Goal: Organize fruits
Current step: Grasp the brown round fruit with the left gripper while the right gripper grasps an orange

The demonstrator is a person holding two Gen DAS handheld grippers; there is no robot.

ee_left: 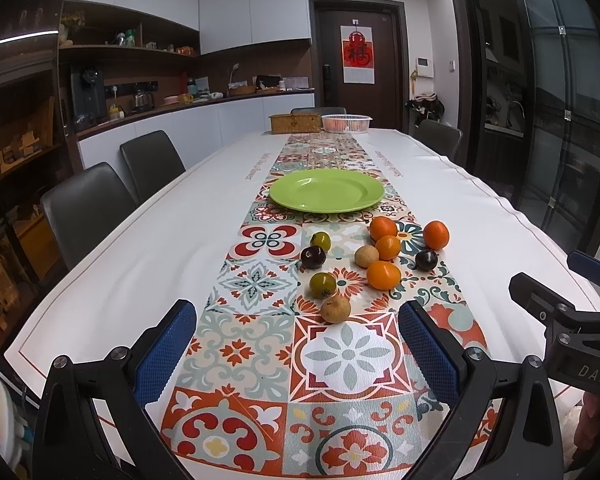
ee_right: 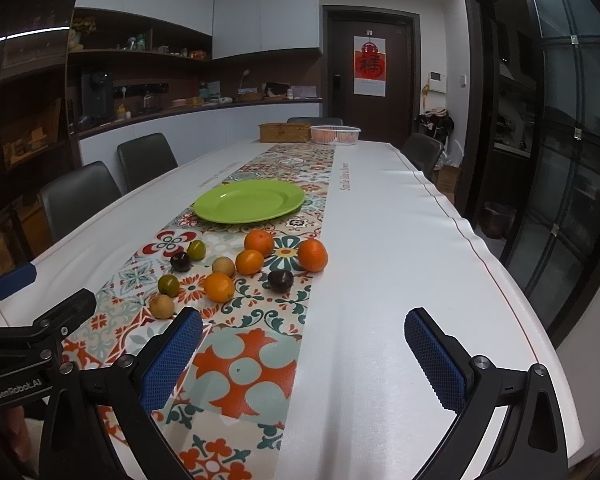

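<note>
My left gripper (ee_left: 298,344) hangs released above the counter (ee_left: 132,280), the near tan fruit (ee_left: 335,309) just beyond its spread fingers. My right gripper (ee_right: 304,354), likewise released, looks over bare cloth; the fruits (ee_right: 236,268) lie left of it, near of the green plate (ee_right: 249,201). The far basket's (ee_right: 335,134) contents are blurred.

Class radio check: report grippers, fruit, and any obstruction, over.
Left gripper open, right gripper open, both empty. Ten fruits loose on runner; green plate bare. Nothing blocking.
</note>
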